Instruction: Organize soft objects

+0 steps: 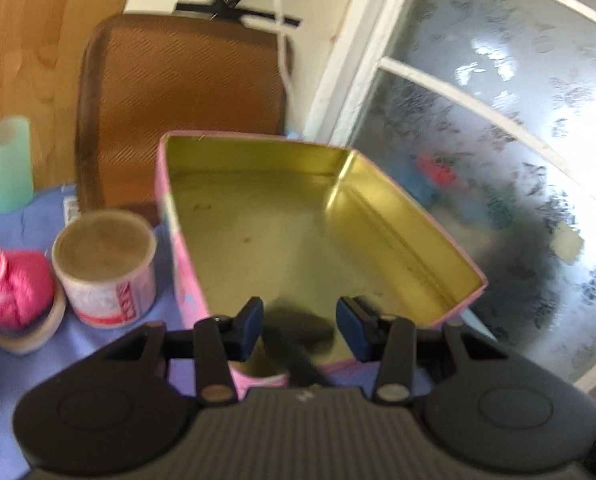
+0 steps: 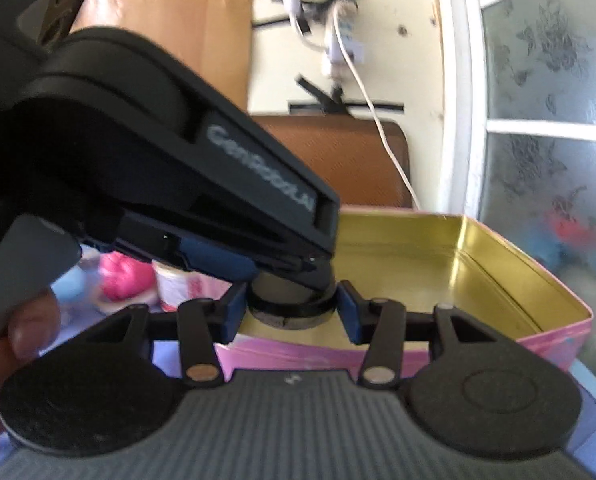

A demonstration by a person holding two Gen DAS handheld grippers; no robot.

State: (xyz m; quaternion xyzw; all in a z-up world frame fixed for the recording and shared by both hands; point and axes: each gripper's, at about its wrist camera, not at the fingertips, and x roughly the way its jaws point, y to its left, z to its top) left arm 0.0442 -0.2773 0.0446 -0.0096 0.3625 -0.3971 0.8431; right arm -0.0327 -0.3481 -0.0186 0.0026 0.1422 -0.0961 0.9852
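Now, left gripper [image 1: 300, 330] hangs over tin [image 1: 418, 216], jaws apart around a dark blurred thing, grip unclear | right gripper [image 2: 292, 314] beside it, jaws parted, empty | pink soft thing [image 1: 18, 288] waits on ring left of tin, likely next to go in.

tin [image 1: 298, 220]: on the cloth [image 1: 26, 232], chair back [image 1: 178, 100] behind
can [image 1: 106, 268]: left of tin
soft bundle [image 1: 18, 288]: left of can

Blurred throughout by motion. Hidden behind the black left gripper [image 2: 202, 264] in the right wrist view: most of the pink soft bundle [image 2: 124, 276] and white paper tub [image 2: 178, 286]. Cut off at left edge: pale green plastic cup [image 1: 6, 164]. Unreadable: coloured shapes behind frosted window glass [image 1: 438, 172].
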